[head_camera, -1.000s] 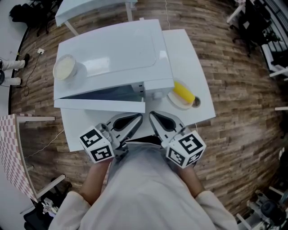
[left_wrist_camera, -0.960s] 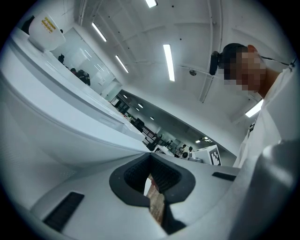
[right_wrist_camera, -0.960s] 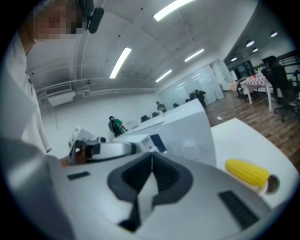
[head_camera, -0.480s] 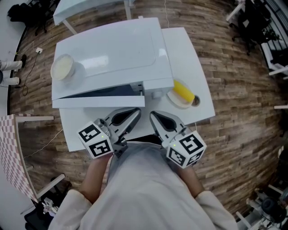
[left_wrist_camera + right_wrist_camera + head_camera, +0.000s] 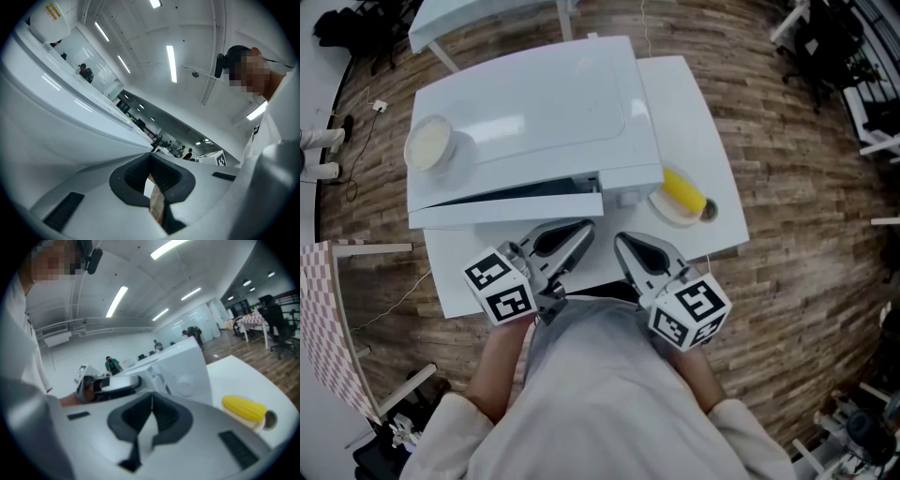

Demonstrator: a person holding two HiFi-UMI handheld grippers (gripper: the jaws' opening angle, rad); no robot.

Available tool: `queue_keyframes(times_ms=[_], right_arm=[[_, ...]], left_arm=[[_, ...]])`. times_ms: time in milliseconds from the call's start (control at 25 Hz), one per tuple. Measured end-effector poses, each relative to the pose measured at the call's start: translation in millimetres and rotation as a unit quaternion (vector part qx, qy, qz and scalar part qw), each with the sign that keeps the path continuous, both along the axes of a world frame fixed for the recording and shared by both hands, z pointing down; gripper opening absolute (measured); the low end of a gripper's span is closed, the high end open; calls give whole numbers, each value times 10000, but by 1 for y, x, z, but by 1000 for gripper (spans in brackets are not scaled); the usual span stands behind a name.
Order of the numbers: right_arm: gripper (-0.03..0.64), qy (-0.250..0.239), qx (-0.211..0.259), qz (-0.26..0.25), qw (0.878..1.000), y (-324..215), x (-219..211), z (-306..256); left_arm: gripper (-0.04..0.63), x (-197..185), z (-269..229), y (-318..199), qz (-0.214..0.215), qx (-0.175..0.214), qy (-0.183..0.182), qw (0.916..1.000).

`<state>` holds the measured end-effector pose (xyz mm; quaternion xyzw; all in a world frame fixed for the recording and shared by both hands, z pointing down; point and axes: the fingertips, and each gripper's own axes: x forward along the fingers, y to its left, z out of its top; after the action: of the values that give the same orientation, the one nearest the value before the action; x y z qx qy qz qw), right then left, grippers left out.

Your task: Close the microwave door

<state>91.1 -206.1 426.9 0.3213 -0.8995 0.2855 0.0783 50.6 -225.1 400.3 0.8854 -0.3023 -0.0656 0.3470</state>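
Over the last second the microwave door (image 5: 506, 210) swung nearer shut, a dark gap remaining. My left gripper (image 5: 584, 232) and right gripper (image 5: 622, 243), jaws together and empty, sat just before it.

The microwave door (image 5: 508, 209) stands slightly ajar, a corn cob (image 5: 683, 191) beside it.

Glossy white microwave (image 5: 534, 112) on smooth table (image 5: 686, 112), wood-plank floor (image 5: 787, 187).

1. The white microwave (image 5: 534, 112) is sitting upright toward 11 o'clock in the head view, its front facing 6 o'clock.
2. Its white door (image 5: 506, 209) is standing slightly ajar, a dark gap widening toward 3 o'clock.
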Motion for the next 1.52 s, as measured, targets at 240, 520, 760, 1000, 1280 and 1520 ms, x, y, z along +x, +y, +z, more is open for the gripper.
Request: queue_keyframes(times_ms=[240, 520, 760, 1000, 1280, 1520], right_arm=[[23, -1, -27, 9, 10000, -2, -1, 0], [23, -4, -63, 6, 10000, -5, -3, 1], [23, 40, 90, 27, 9999, -9, -6, -5], [23, 53, 349, -66, 9994, -19, -20, -19], [23, 11, 493, -120, 9987, -35, -36, -26], [23, 33, 447, -114, 9989, -35, -44, -25]], left_arm=[[18, -1, 2, -6, -32, -50, 28, 10000], [18, 2, 1, -14, -79, -101, 118, 9998], [18, 4, 2, -12, -37, -133, 118, 9998], [18, -6, -2, -14, -140, -117, 95, 9998], [18, -16, -4, -13, -250, -93, 89, 9996], [18, -22, -5, -13, -232, -66, 86, 9997]])
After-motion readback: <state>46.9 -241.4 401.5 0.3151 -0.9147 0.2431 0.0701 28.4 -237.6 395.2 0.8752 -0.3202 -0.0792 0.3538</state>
